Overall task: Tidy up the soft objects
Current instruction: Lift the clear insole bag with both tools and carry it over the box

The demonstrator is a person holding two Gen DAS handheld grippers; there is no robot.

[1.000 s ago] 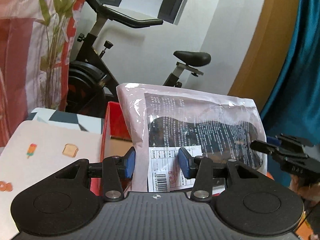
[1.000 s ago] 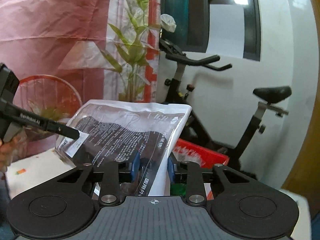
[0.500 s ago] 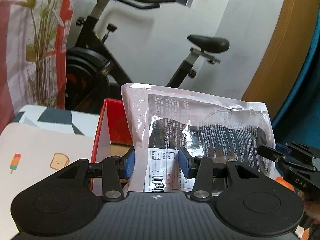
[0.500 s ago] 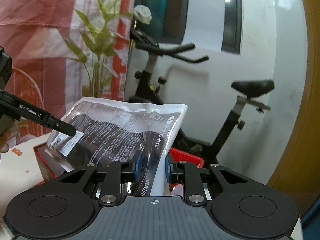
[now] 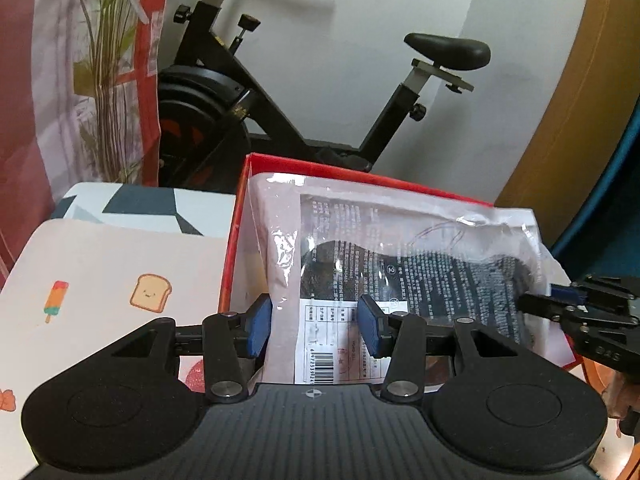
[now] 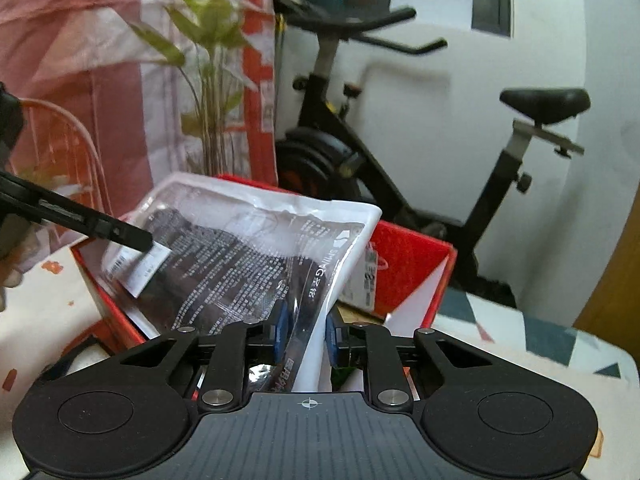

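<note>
The left tongs [image 5: 316, 330] are sitting in the low middle of the left view. Their blue pads [image 5: 258, 330] are standing partly apart with the near edge of the plastic bag [image 5: 400, 264] between them. It is hard to tell if the pads are really squeezing the bag or just standing beside it.

The bag is shiny and see-through, with something dark and soft inside. It is hanging over the open red box [image 5: 236, 248], which is sitting on the table cover [image 5: 120, 264] with toast and ice-pop pictures. The bag's low edge seems to be going into the box.

The right tongs [image 6: 306, 334] are in the low middle of the right view. Their jaws are closing, and the bag's corner [image 6: 308, 320] is being pinched between them.

To do this step well, both hands should be lowering the bag together and keeping it level, so no corner is catching on the red wall. It seems best to let go only when the bag is resting inside.

In the left view the bag's long side is running from left to right across the picture, along the box. Its flat face is tipping toward the camera, its white label [image 5: 320, 344] is at the low left, and its sealed edge is pointing up and away.
</note>
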